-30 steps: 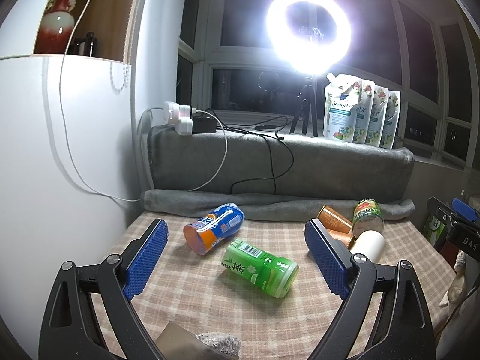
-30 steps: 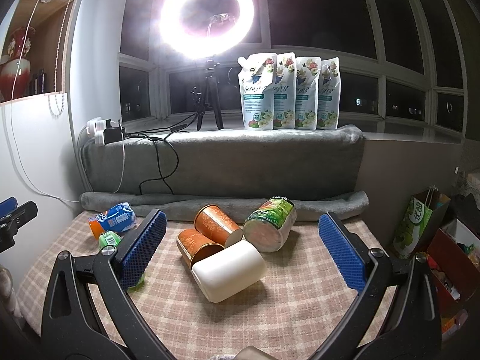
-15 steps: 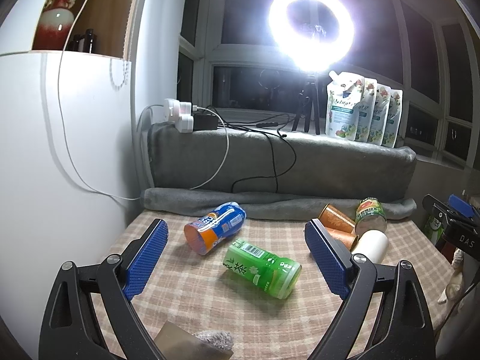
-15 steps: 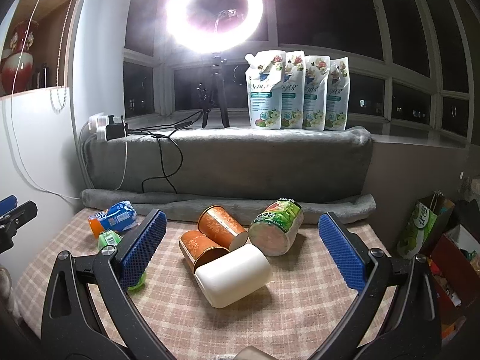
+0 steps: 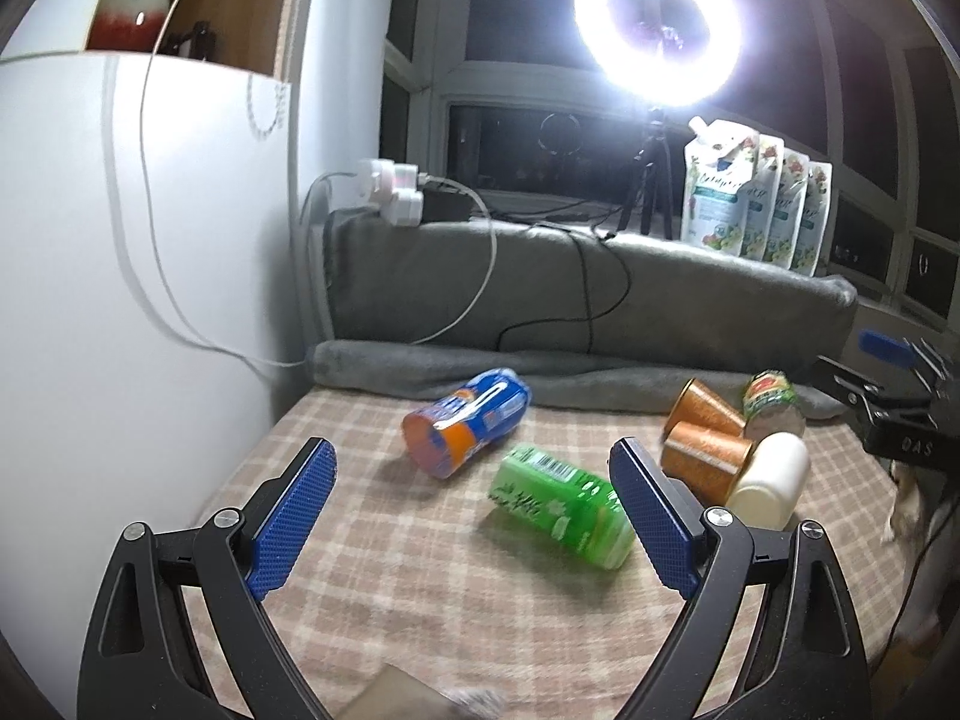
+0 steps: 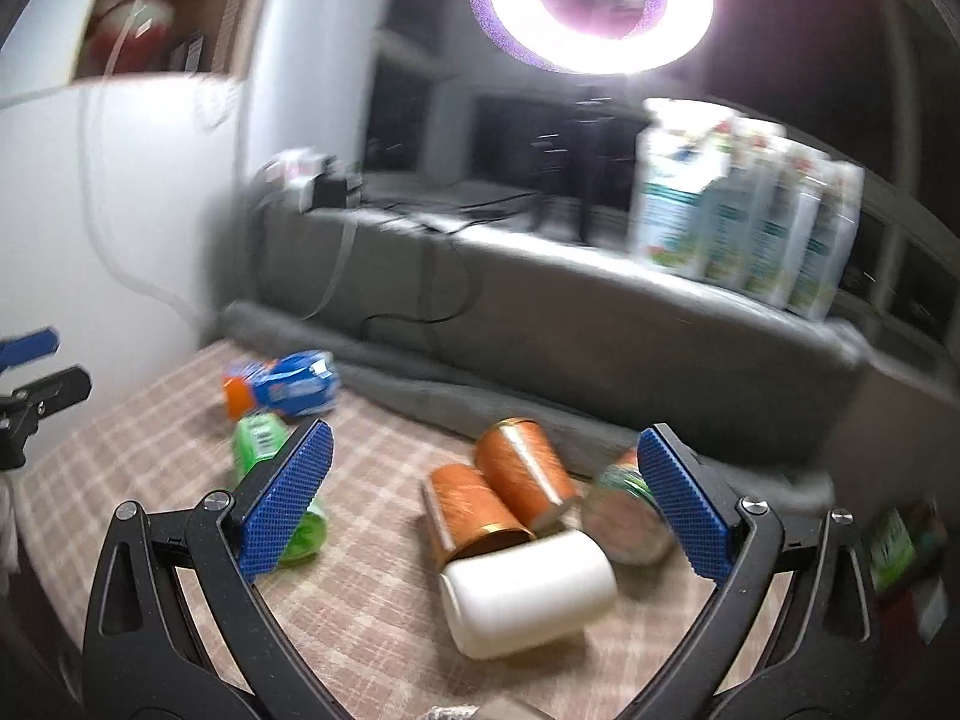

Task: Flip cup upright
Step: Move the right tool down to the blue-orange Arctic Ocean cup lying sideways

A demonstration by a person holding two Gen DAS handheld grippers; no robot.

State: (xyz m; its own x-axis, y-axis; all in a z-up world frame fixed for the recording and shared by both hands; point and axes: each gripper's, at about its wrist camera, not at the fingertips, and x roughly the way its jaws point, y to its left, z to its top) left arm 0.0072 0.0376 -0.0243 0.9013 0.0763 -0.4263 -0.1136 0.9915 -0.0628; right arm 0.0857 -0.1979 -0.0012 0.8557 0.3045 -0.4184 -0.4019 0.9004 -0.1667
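Note:
Several cups lie on their sides on the checked tablecloth. A blue-and-orange cup and a green cup lie ahead of my open, empty left gripper. Two orange cups, a white cup and a green-labelled cup lie clustered between the jaws of my open, empty right gripper. The right wrist view is blurred. The white cup also shows in the left wrist view.
A grey padded ledge with cables and a power strip runs behind the table. A ring light and several refill pouches stand on it. A white cabinet bounds the left side.
Both grippers have moved forward and turned left; the cups look larger and sit further right in each view. No cup has moved. Both jaws stay open.

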